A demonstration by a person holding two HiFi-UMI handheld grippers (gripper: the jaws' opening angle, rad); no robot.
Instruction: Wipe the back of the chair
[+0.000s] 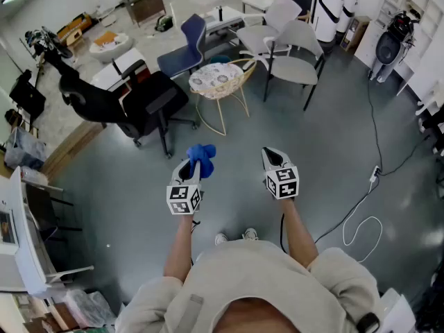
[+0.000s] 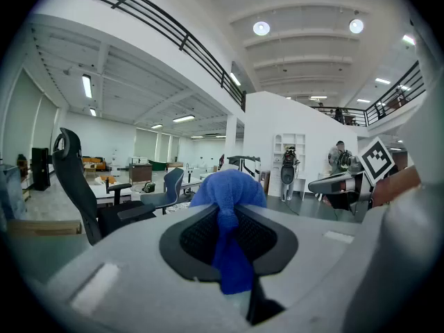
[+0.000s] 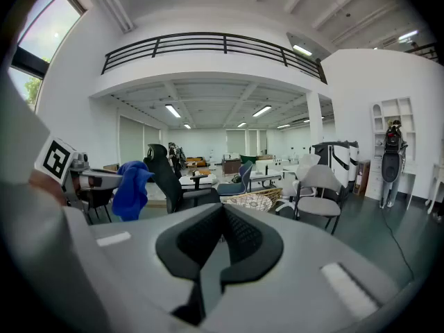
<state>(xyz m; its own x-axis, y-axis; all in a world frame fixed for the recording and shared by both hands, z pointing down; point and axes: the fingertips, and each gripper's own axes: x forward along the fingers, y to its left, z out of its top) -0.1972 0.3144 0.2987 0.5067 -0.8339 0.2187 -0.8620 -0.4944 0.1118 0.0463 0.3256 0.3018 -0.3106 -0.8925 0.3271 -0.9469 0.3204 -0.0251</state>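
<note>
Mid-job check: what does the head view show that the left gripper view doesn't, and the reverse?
Head view only: the person's shoes, seen from above. Left gripper view only: ceiling lights, a balcony railing, and a close look at the jaws shut on the cloth. Both: the cloth, the black chair and the right gripper.

Floor: dark grey, glossy. Standing on it: black office chair, blue chair, rattan chair, pale grey chairs. White cable lies looped at right.
</note>
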